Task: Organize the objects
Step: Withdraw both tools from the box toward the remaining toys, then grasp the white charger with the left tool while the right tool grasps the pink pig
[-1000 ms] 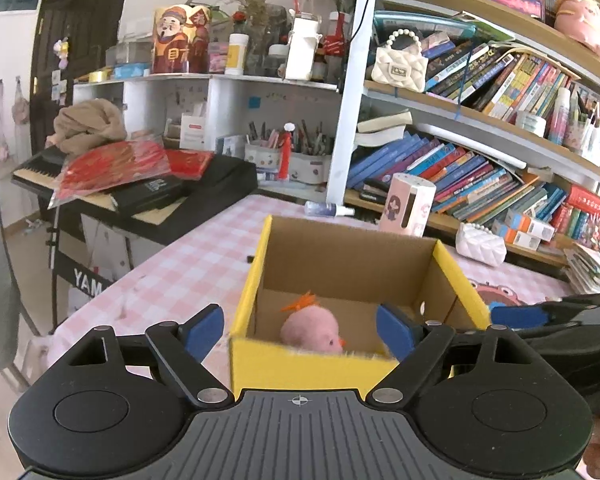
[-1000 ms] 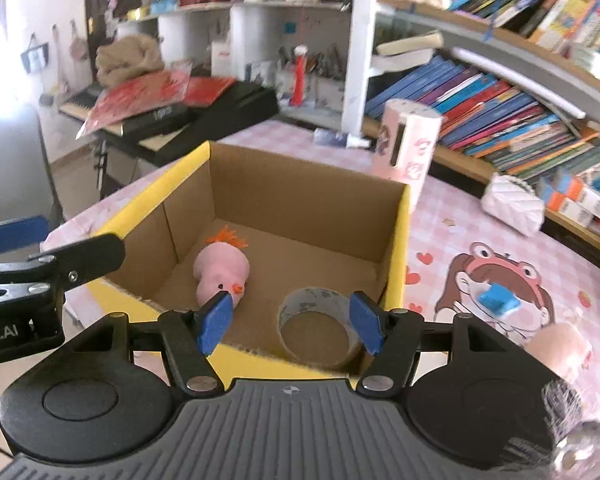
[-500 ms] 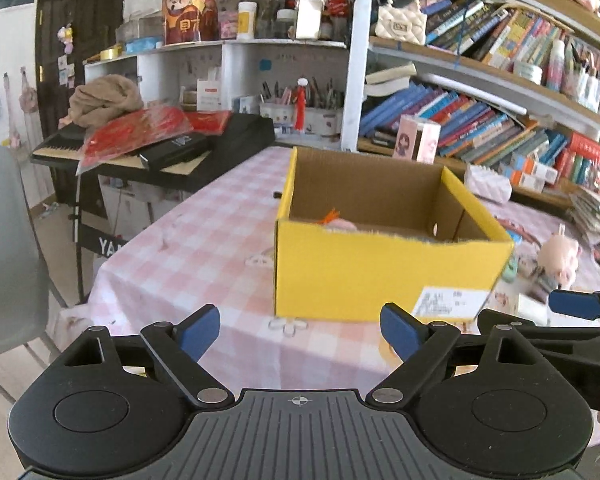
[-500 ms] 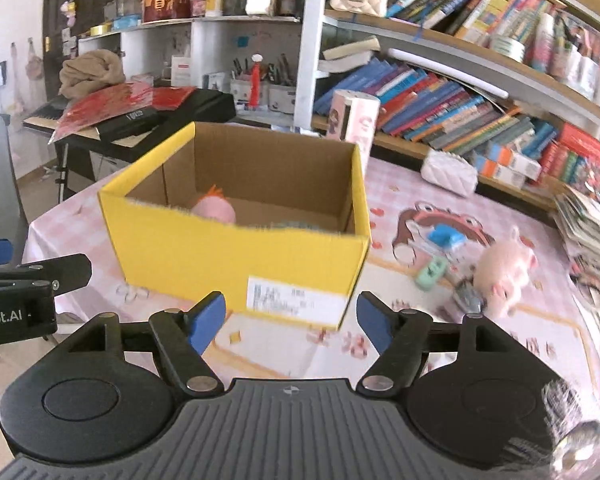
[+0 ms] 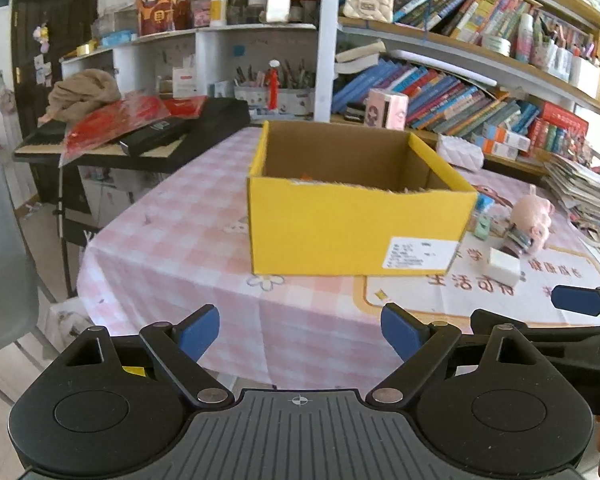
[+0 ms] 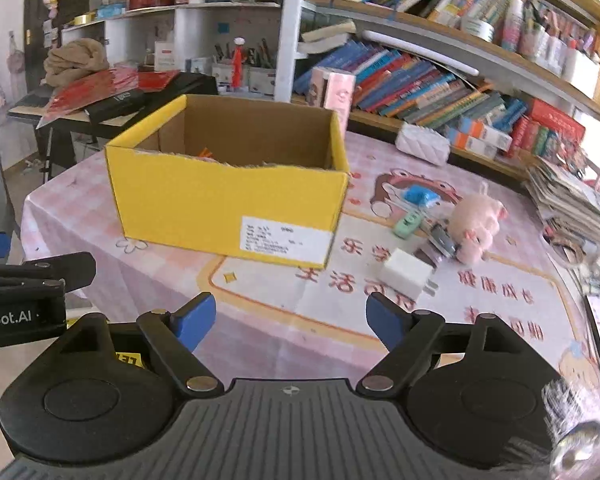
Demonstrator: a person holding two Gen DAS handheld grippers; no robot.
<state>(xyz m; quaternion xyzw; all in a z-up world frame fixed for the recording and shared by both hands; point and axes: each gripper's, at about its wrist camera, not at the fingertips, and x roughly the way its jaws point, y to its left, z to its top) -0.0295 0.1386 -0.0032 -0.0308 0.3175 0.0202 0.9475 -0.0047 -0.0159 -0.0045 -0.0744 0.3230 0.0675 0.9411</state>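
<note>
The left claw (image 5: 300,330) hangs wide open and holds nothing, poised over the near edge of the surface (image 5: 188,240); the right claw (image 6: 287,320) is likewise spread wide and empty, just beside it. Ahead of both sits the yellow cardboard box (image 6: 228,204), open-topped, with a white label (image 6: 286,240) on its near wall — a scrap of orange (image 6: 206,153) barely shows over the rim inside. To the box's right, on the printed mat (image 6: 440,308), lie the loose things: a white charger (image 6: 404,278) nearest the claws, a pink plush pig (image 6: 474,226) beyond it, a small green toy (image 6: 407,226) and a blue item (image 6: 420,196) — all apart from the box. Crowded bookshelves (image 6: 440,84) rise behind.
</note>
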